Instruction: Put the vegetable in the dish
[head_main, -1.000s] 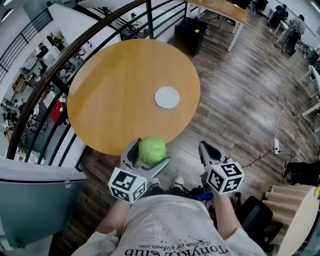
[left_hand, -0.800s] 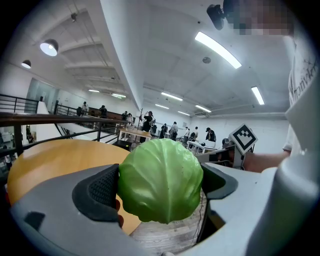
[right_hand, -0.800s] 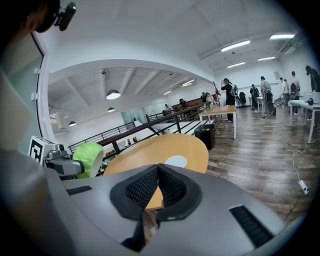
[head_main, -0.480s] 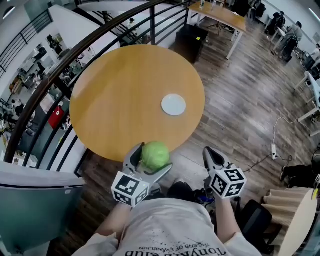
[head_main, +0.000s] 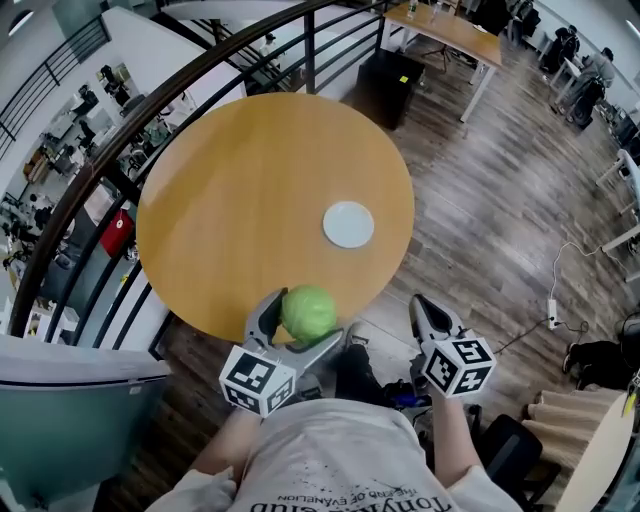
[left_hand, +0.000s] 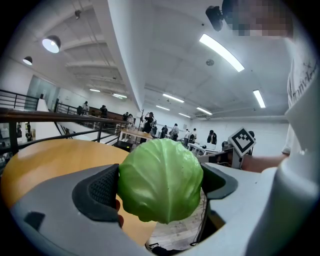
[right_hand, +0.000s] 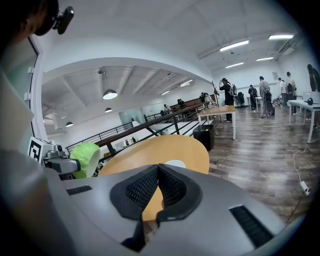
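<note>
The left gripper (head_main: 298, 322) has its fingers (left_hand: 97, 191) clamped on either side of the cabbage (left_hand: 160, 179), a round pale-green head that bulges out above and below the pads. It hangs at the near edge of the round wooden surface (head_main: 230, 190), not yet properly over it. The dish (head_main: 348, 224), a small white plate, lies farther in and to the right, well apart from the cabbage, with bare wood all around it. The right gripper (head_main: 430, 312) is held off the near right edge, over the floor, its fingers pressed together on nothing.

The step in hand looks to be the carry to the dish. Doing it well means taking the cabbage forward and to the right with an even squeeze and a level gripper. A ball held at only two sides can pivot or slip (the outer leaves look smooth and probably give a little). The head should come over the middle of the dish and go down until it rests there before the fingers part. The dish looks small beside the cabbage, so a release from height or off-centre would likely send it rolling onto the wood. The right gripper has no part in this and is best left clear of the path.
</note>
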